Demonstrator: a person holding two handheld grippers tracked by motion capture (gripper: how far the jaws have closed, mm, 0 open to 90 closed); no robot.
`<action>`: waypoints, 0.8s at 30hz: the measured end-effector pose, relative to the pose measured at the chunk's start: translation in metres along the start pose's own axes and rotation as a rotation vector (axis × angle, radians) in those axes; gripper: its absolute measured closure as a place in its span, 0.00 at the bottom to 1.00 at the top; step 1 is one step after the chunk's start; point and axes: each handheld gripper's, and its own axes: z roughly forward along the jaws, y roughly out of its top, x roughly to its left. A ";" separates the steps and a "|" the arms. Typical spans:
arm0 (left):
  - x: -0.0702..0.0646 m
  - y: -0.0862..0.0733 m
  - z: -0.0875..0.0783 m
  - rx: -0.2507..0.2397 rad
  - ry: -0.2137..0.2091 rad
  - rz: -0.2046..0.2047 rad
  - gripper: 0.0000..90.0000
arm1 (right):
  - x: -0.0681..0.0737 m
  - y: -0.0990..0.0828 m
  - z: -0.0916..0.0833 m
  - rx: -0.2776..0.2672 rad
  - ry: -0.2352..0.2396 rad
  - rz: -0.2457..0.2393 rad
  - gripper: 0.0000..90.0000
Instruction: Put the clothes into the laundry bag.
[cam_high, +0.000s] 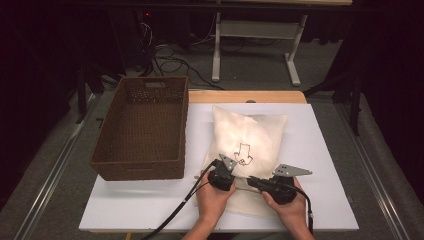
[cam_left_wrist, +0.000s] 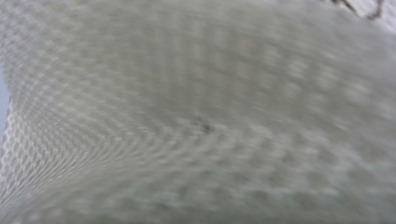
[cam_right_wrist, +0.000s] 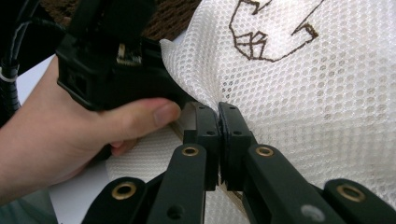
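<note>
Both tongs are working the near edge of the white mesh laundry bag with a brown outline drawing (cam_high: 248, 137), which is lying on the white table board (cam_high: 320, 200) and stretching away from the tongs. The right gripper (cam_right_wrist: 218, 109) is pinching a fold of that mesh, its two black jaws pressed together with the fabric caught between the pads. The left gripper (cam_high: 223, 172) is sitting just to the left of it, and its jaws are closed too, buried in the cloth. Beyond the left tongs and off to their left, the brown woven basket (cam_high: 142, 125) is standing beside the bag. The right gripper view is giving the clamped fold and the person's left hand (cam_right_wrist: 70, 135) up close; the high view is giving the whole bag. The left gripper view is showing blurred mesh pressed against the lens, its own jaws hidden
</note>
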 end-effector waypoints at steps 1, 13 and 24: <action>0.000 -0.001 -0.001 0.000 -0.010 0.014 1.00 | 0.000 0.000 0.000 0.001 -0.006 0.005 0.98; 0.039 -0.026 -0.075 -0.045 -0.175 0.066 0.69 | -0.004 -0.002 -0.003 -0.018 -0.001 -0.004 0.89; 0.103 -0.066 -0.117 -0.030 -0.106 0.008 0.47 | 0.011 0.011 -0.018 -0.052 -0.112 -0.039 0.17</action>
